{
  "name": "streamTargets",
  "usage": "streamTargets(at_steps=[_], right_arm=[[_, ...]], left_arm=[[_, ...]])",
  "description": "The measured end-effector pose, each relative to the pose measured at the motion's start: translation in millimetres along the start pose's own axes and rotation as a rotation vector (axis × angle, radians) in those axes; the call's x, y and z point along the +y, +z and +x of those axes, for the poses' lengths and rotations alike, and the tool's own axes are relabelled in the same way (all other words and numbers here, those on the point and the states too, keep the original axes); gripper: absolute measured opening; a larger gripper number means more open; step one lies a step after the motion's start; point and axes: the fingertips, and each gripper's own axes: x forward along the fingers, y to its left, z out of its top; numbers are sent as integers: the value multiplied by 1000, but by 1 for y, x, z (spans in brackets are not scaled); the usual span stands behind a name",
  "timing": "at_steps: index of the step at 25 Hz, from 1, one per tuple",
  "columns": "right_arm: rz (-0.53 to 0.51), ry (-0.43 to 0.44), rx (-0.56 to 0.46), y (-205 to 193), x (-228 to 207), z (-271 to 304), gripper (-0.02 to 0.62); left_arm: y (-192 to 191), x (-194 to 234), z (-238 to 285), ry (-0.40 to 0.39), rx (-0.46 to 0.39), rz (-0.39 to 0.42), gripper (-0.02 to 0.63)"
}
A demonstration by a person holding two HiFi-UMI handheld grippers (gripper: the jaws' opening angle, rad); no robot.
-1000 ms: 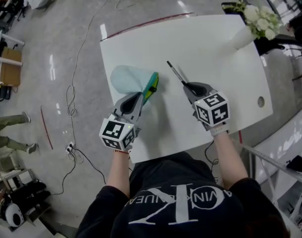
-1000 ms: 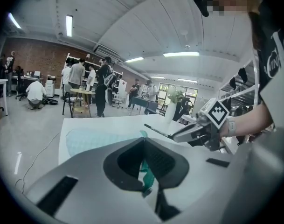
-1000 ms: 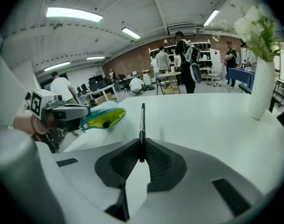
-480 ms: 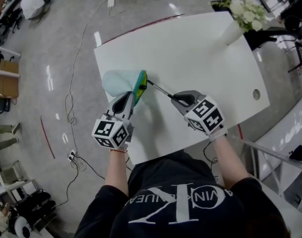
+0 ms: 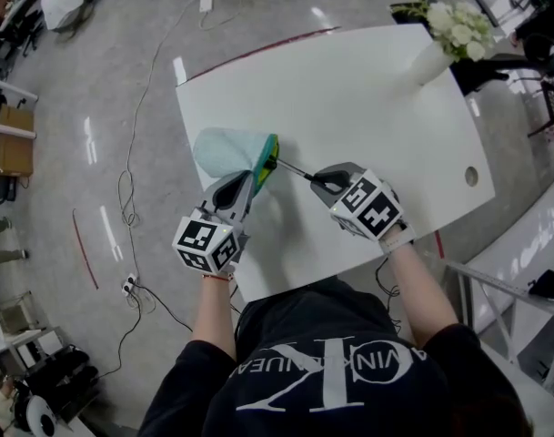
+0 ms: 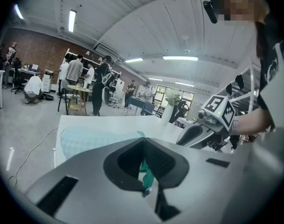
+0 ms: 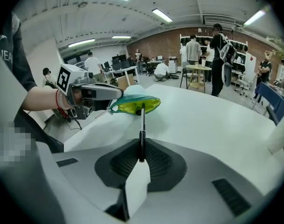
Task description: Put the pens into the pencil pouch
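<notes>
A pale teal pencil pouch [image 5: 224, 149] lies on the white table [image 5: 367, 89], its mouth [image 7: 135, 104] held open and showing a yellow-green lining. My left gripper [image 5: 252, 184] is shut on the teal edge of the pouch [image 6: 145, 171] at its mouth. My right gripper [image 5: 315, 178] is shut on a black pen [image 5: 291, 168]. The pen [image 7: 142, 130] points straight at the opening, and its tip is at the mouth's rim.
A white vase of white flowers [image 5: 445, 36] stands at the table's far right corner. A round cable hole [image 5: 470, 175] sits near the right edge. Cables [image 5: 135, 126] trail over the floor to the left. People stand by desks [image 6: 81, 85] in the background.
My right gripper has carried the pen leftward from the table's middle to the pouch's mouth and rolled a little. The left gripper has kept its hold on the pouch.
</notes>
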Motion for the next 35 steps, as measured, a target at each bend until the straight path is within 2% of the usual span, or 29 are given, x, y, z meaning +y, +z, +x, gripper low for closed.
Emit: streamTargets(at_steps=[14,22,29,32,35], right_arm=[[-59,23,34,22,9,15,55],[-163,34,81,32,17,25,55],[-203,36,80,46,25,32,57],[-206,12,65,50,26,33,60],[-157,5,18,51,23,29,72]], left_arm=[[-5,-19,-5,-95,5,-11,6],[-7,-28,-14,-148,0,-14,6],[-7,-42,-19,-226,-11,-15,6],[-5,-39,-24,-216,-28,-28,6],[0,-32,-26,-180,-55,-54,6]])
